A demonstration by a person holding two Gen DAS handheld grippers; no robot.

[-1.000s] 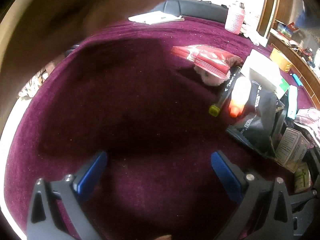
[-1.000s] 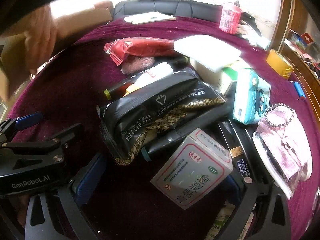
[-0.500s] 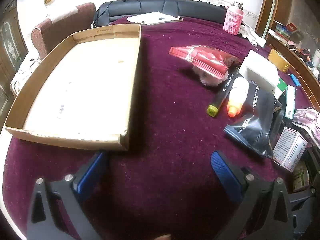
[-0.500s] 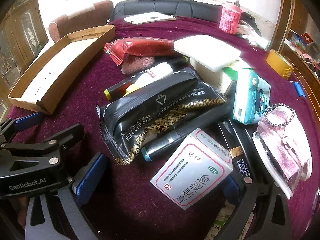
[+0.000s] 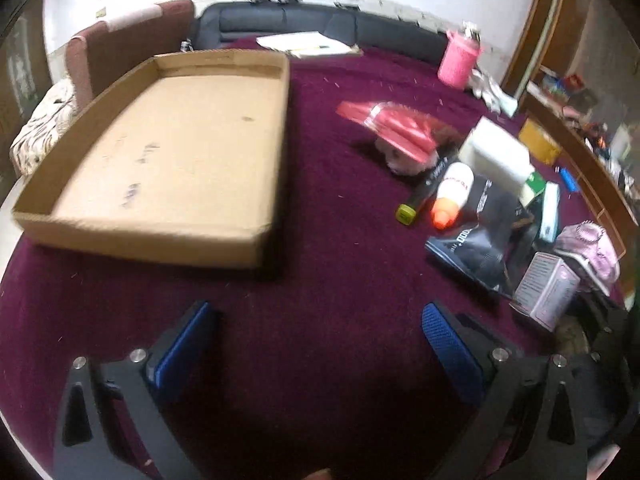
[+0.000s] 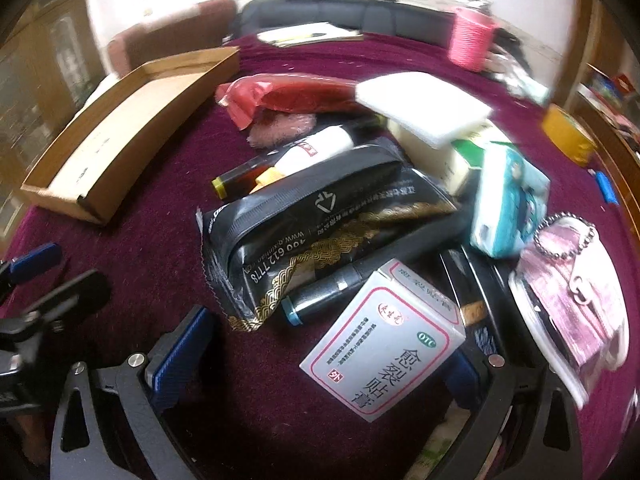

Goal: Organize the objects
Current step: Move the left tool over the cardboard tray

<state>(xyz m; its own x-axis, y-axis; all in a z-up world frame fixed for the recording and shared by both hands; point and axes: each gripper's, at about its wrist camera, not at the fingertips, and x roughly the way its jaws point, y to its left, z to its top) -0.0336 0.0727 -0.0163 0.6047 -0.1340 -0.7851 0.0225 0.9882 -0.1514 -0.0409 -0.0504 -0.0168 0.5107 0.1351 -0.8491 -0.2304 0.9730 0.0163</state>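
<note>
With the shallow brown cardboard tray (image 5: 172, 160) at upper left bare and the jumbled pile, white medicine box (image 6: 380, 340) included, unsorted at right, both the left tool (image 5: 320, 344) and right tool (image 6: 324, 356) gape, holding nothing.

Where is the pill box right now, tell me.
In the right wrist view the pill box lies low at centre-right, nearest the right gripper, leaning on a dark pen below the black pouch.

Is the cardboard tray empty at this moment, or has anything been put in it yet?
Empty. The left wrist view shows the cardboard tray with its floor bare apart from a few dark marks.
</note>
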